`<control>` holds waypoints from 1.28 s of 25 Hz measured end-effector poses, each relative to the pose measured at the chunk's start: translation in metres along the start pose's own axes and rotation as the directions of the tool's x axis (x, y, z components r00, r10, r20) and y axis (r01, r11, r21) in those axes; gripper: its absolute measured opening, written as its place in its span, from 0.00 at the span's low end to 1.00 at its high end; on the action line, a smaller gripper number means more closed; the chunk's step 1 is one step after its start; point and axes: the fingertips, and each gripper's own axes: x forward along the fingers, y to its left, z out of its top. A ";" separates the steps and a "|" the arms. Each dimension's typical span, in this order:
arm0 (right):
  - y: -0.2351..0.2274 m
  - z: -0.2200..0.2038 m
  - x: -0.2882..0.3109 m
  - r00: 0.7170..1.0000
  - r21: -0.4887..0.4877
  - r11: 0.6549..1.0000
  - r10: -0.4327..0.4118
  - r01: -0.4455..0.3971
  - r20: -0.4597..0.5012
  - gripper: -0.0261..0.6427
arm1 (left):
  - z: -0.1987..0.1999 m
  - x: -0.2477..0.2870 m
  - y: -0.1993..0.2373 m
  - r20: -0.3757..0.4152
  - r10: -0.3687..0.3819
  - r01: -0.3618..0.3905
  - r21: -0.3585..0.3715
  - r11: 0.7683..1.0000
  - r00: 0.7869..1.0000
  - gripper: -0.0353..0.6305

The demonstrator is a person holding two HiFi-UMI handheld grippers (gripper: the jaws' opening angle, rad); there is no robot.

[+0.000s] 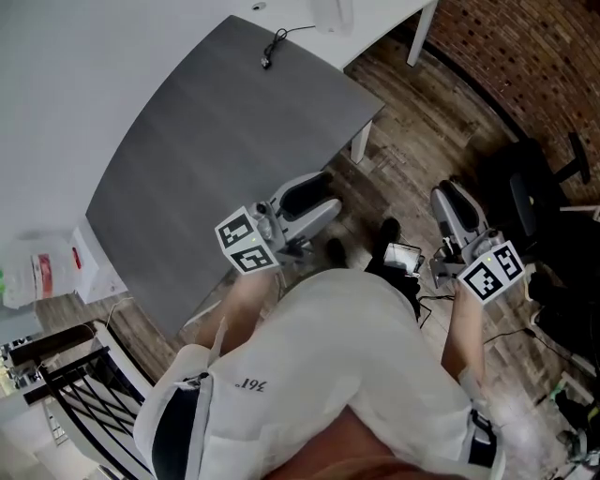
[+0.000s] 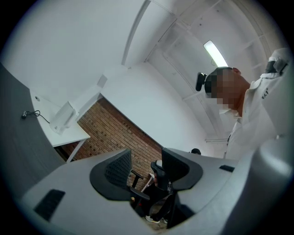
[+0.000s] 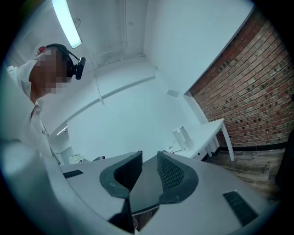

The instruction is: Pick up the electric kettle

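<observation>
No kettle shows clearly. A white upright object [image 1: 333, 14] stands on the far white table [image 1: 380, 28]; it also appears in the left gripper view [image 2: 64, 117] and the right gripper view [image 3: 183, 137], too small to identify. My left gripper [image 1: 330, 192] hangs beside the right edge of the grey table [image 1: 216, 131], above the wooden floor. Its jaws are spread wide and open [image 2: 146, 160] with nothing between them. My right gripper [image 1: 450, 199] is over the floor further right. Its pads [image 3: 167, 172] stand a narrow gap apart, with nothing gripped.
A black cable end [image 1: 272, 52] lies on the far part of the grey table. A black office chair [image 1: 534, 197] stands at the right before the brick wall [image 1: 534, 47]. Bags [image 1: 47, 277] and a black rack [image 1: 66, 375] sit at the left.
</observation>
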 end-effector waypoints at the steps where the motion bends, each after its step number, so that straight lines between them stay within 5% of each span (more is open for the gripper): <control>1: -0.009 0.003 0.005 1.000 0.004 1.000 0.008 -0.007 -0.006 0.16 | 0.001 0.006 0.005 0.001 0.011 -0.011 0.004 1.000 1.000 0.34; 16: -0.135 0.068 0.061 0.964 -0.021 0.975 0.215 -0.221 -0.159 0.16 | 0.008 0.136 0.065 0.100 0.191 -0.195 0.029 0.980 0.976 0.34; 25: -0.149 0.066 0.108 0.939 0.013 0.962 0.270 -0.274 -0.213 0.16 | 0.021 0.141 0.098 0.095 0.253 -0.256 0.018 0.966 0.963 0.34; 32: -0.146 0.066 0.154 0.953 -0.007 0.972 0.231 -0.237 -0.198 0.16 | 0.046 0.130 0.142 0.071 0.225 -0.227 0.013 0.974 0.972 0.34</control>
